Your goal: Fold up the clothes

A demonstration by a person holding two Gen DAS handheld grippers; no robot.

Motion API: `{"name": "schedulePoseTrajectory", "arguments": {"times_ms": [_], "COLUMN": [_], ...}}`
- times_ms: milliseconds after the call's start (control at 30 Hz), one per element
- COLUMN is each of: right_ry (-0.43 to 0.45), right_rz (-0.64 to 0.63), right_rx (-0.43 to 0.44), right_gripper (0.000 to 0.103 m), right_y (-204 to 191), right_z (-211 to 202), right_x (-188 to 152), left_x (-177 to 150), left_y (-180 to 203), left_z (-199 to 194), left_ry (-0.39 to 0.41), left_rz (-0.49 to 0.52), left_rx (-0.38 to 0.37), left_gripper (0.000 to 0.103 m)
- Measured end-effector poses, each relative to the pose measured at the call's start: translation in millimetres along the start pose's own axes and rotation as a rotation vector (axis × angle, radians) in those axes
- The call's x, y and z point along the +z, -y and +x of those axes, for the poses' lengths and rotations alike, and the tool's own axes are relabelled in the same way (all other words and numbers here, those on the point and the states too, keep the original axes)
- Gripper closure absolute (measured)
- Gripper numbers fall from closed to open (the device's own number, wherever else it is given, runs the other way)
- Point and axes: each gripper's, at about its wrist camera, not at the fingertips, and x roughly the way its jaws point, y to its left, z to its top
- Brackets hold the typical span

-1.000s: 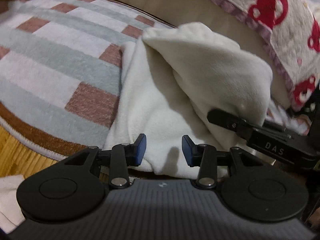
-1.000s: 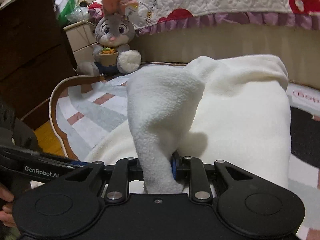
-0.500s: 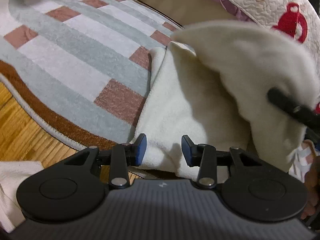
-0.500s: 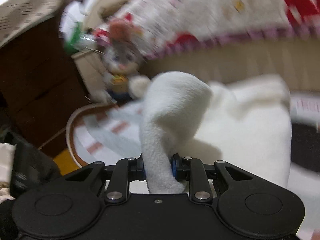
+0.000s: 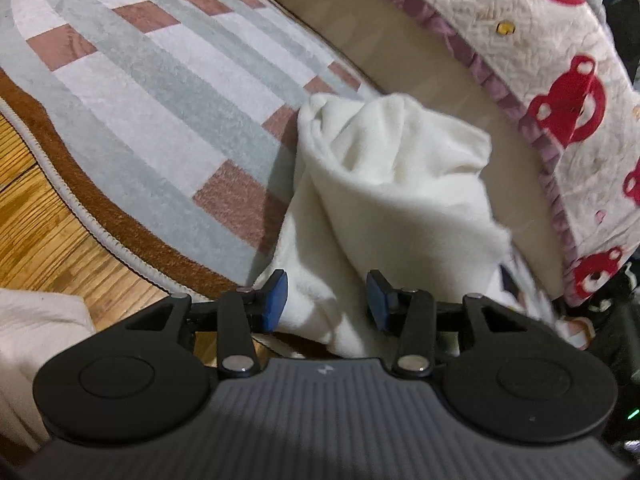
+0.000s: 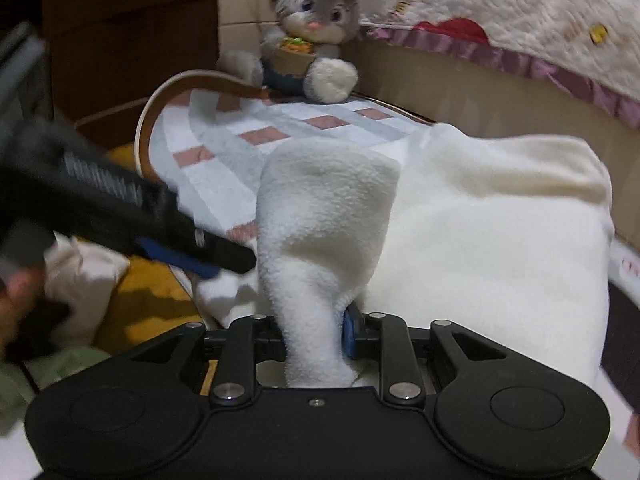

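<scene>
A cream fleece garment (image 5: pixel 392 200) lies on a striped rug (image 5: pixel 140 92) beside the bed. My left gripper (image 5: pixel 326 300) is open, its blue pads on either side of the garment's near edge without closing on it. My right gripper (image 6: pixel 314 332) is shut on a bunched fold of the same fleece garment (image 6: pixel 480 232), which stands up from between its fingers. The left gripper (image 6: pixel 192 256) also shows in the right wrist view, blurred, at the garment's left edge.
The bed with a quilted cover with red bears (image 5: pixel 560 92) runs along the right. A grey rabbit plush (image 6: pixel 312 40) sits at the rug's far end by a dark wooden cabinet (image 6: pixel 120 28). Wooden floor (image 5: pixel 48 232) and pale cloth (image 5: pixel 28 344) lie to the left.
My right gripper, still holding the fold, has swung nearer the left gripper. The raised flap of the garment has come down. My left gripper has shifted at the garment's edge and stays open.
</scene>
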Motion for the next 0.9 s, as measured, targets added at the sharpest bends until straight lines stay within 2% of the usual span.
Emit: {"name": "schedulePoseTrajectory", "arguments": {"times_ms": [100,267,367,400,500,567,633,700,767,833,900], "right_ry": [0.003,0.001,0.004,0.004,-0.008,-0.059,-0.107,-0.141,-0.145,-0.136,-0.117], "right_rz": [-0.007,0.041,0.107,0.117,0.084,0.020,-0.010,0.014,0.063,0.109,0.142], "right_rx": [0.004,0.184,0.216,0.206,0.080,-0.023,-0.084,-0.112,-0.131,-0.151,-0.159], "right_gripper": [0.056,0.055,0.057,0.057,0.047,0.043,0.042,0.042,0.041,0.037,0.030], "right_y": [-10.1,0.8,23.9,30.1,40.4,40.3,38.8,39.3,40.6,41.5,43.0], "right_z": [-6.9,-47.3,-80.8,-90.8,-113.1,-116.0,-111.8,-106.1,-100.2,-95.9,-89.9], "right_x": [-0.8,0.9,-5.2,-8.7,-26.6,-42.1,-57.8,-64.9,-62.7,-59.9,-59.3], "left_x": [-0.5,-5.0,-7.5,-8.3,-9.7,-10.7,-12.3,-14.6,-17.1,-17.6,-17.5], "left_y": [-1.1,-6.2,-7.7,-7.4,-3.8,2.0,11.0,22.6,35.5,47.2,53.9], "left_z": [-3.1,-5.4,-15.2,-19.5,-32.8,-39.7,-41.9,-40.9,-44.7,-46.3,-34.4], "left_ry": [-0.009,-0.023,-0.003,0.009,0.066,0.101,0.116,0.122,0.163,0.188,0.150], "left_rz": [-0.008,-0.003,-0.016,-0.020,-0.039,-0.040,-0.024,0.002,0.027,0.064,0.097], "left_rx": [-0.003,0.066,0.057,0.049,-0.010,-0.053,-0.089,-0.107,-0.122,-0.136,-0.072], "left_gripper": [0.059,0.059,0.059,0.059,0.057,0.053,0.051,0.051,0.051,0.042,0.039]}}
